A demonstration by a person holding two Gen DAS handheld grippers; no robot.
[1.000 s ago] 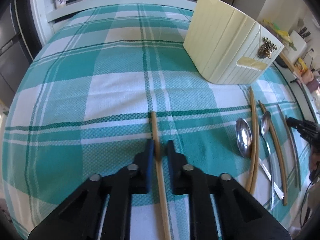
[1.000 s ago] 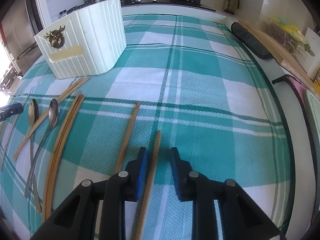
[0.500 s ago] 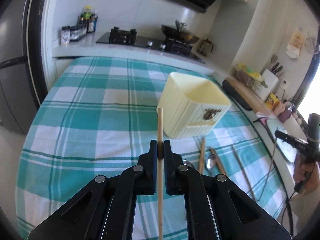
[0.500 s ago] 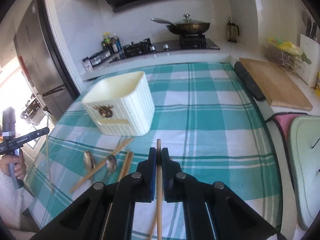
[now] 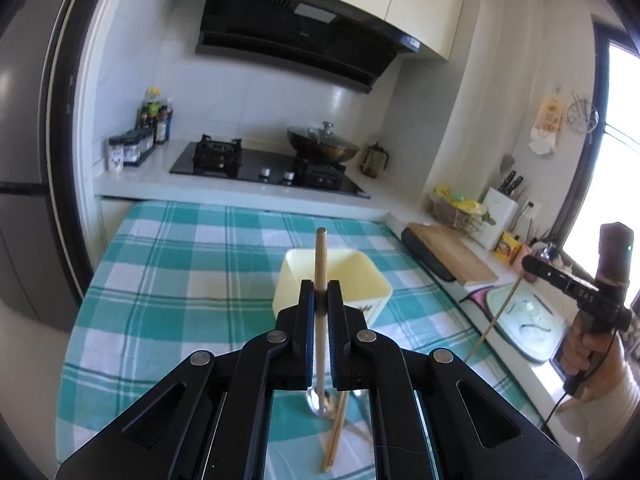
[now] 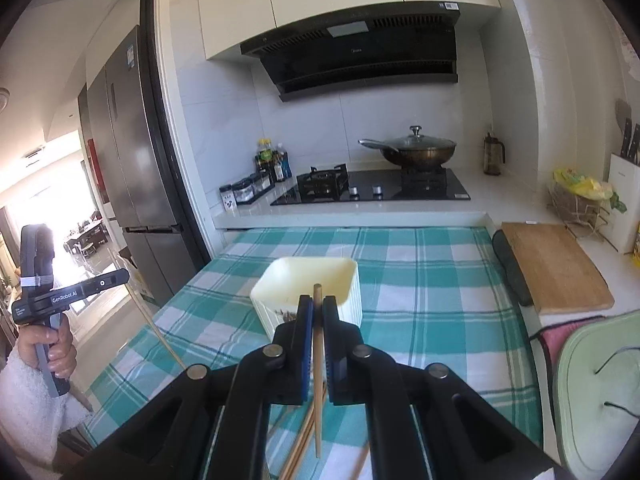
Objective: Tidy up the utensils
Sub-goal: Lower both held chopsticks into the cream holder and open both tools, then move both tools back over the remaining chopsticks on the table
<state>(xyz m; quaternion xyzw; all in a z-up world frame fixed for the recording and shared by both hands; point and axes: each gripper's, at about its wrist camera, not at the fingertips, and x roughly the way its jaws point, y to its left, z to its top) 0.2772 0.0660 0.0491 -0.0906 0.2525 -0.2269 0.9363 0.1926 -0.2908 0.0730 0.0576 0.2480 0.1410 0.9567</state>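
While both jaws clamp chopstick each (upright), only left view shows spoon.

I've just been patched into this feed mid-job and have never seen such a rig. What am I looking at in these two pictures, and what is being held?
There is no robot: a person holds a two-finger gripper in each hand, and each carries a fisheye camera looking along its fingers. One picture is the left gripper's view, the other the right gripper's. Each is shut on one chopstick, the left chopstick and the right chopstick, held above a checked tablecloth. Ahead stands a cream holder, open on top. More chopsticks and a spoon lie on the cloth below. Each view also catches the other hand at its edge.
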